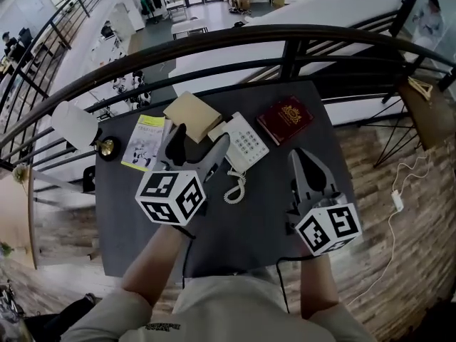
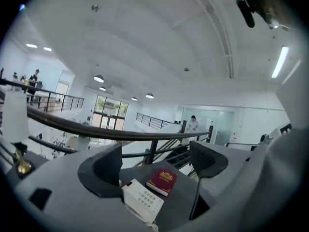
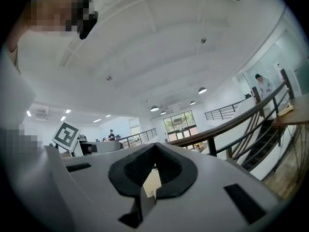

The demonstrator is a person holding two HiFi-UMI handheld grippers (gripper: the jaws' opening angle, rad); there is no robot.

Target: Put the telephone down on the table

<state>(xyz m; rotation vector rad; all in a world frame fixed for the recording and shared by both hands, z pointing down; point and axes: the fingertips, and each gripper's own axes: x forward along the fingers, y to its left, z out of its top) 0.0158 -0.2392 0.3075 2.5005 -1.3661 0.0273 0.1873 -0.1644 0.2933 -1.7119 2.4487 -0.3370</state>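
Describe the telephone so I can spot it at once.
On the dark table by the railing, look at the centre, between the tan cardboard and the dark-red book. The telephone is the only white thing with a keypad and coiled cord.

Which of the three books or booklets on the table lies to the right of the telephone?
The dark red book with the gold emblem; the tan booklet and white leaflet lie left of the telephone.

White keypad telephone point(image 1: 244, 145) with coiled cord, flat on the dark table point(image 1: 256, 226).
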